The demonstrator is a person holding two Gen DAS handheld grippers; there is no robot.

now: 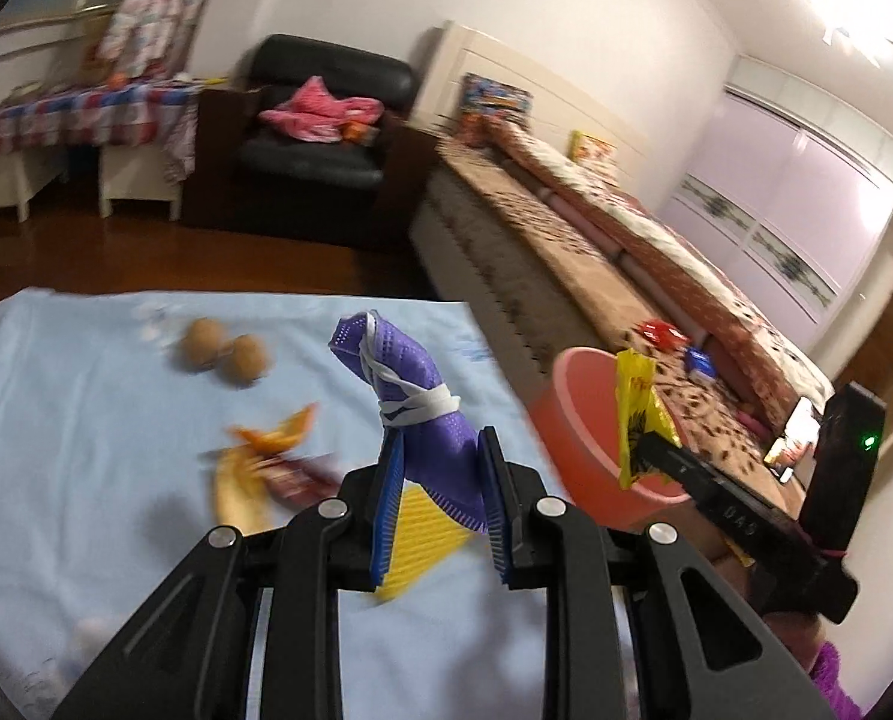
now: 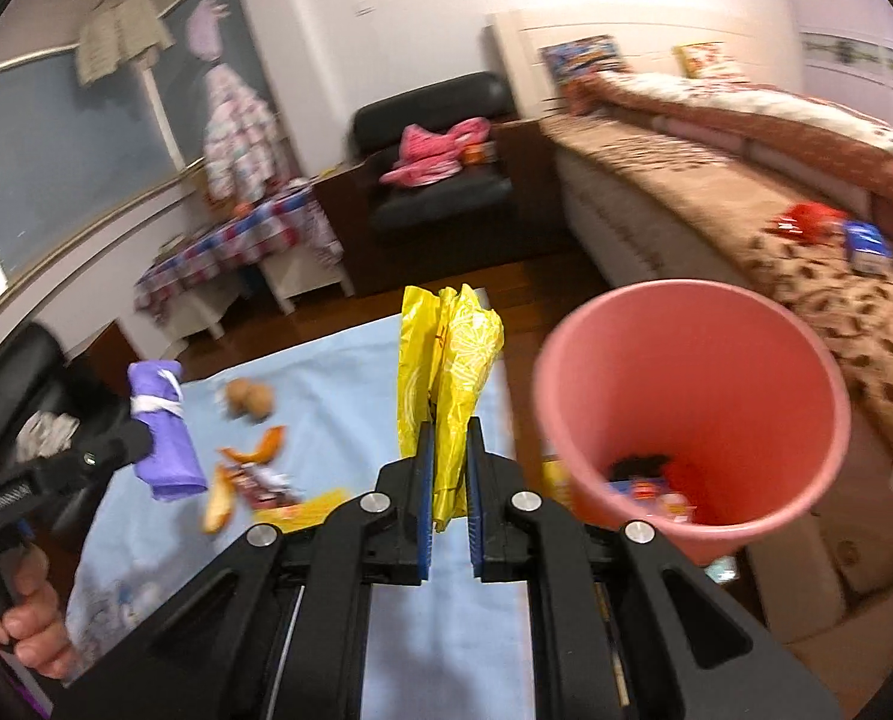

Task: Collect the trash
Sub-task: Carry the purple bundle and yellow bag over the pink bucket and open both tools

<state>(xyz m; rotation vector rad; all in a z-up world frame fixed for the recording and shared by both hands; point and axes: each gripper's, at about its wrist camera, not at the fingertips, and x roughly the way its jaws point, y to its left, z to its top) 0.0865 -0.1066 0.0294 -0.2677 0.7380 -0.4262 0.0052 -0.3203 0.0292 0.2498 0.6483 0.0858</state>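
Note:
My left gripper [image 1: 440, 450] is shut on a rolled purple face mask [image 1: 410, 384] tied with its white straps, held above the light blue cloth [image 1: 86, 420]. My right gripper [image 2: 449, 426] is shut on a crumpled yellow wrapper [image 2: 452, 360]. The pink bin [image 2: 692, 408] stands just right of the wrapper, with some trash at its bottom. In the left wrist view the bin [image 1: 572, 420] sits at the cloth's right edge, and the right gripper [image 1: 644, 444] holds the yellow wrapper [image 1: 638, 414] over its rim. The purple mask [image 2: 164, 426] shows at the left in the right wrist view.
Two brown eggshell halves [image 1: 224, 351], orange peel [image 1: 278, 435], a banana peel [image 1: 236, 495], a dark red wrapper [image 1: 296, 480] and a yellow packet [image 1: 422, 534] lie on the cloth. A bed with a patterned cover [image 1: 596, 276] runs along the right, a black armchair [image 1: 320, 126] stands behind.

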